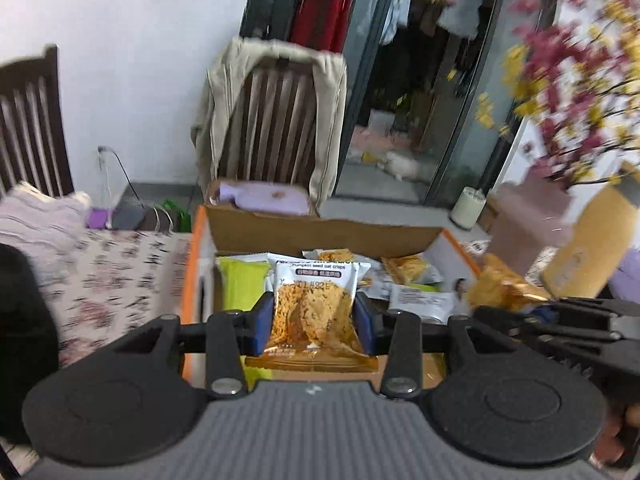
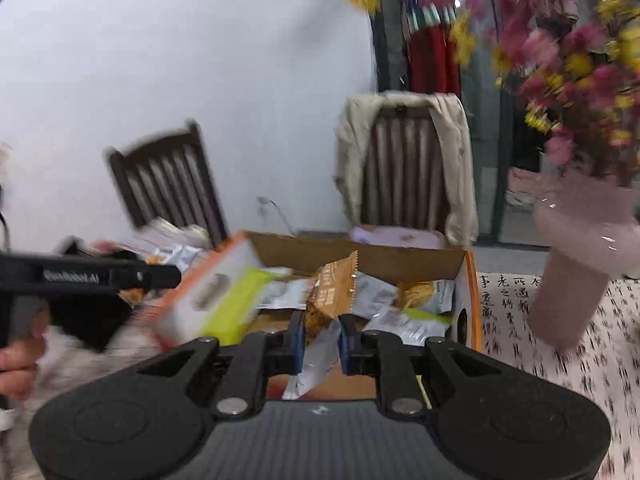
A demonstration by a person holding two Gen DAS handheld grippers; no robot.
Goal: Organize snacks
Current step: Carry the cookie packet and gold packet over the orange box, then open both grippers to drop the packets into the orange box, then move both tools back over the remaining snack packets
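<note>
My left gripper is shut on an orange-and-white pumpkin seed oat crisp packet, held upright over the open cardboard box. Several more snack packets and a green packet lie in the box. My right gripper is shut on a second orange-and-silver snack packet, held edge-on above the same box. The right gripper and its packet also show at the right of the left wrist view. The left gripper's black body shows at the left of the right wrist view.
A pink vase of pink and yellow flowers stands right of the box on a patterned tablecloth. Two dark wooden chairs stand behind, one draped with a beige jacket. A white candle jar sits behind the box.
</note>
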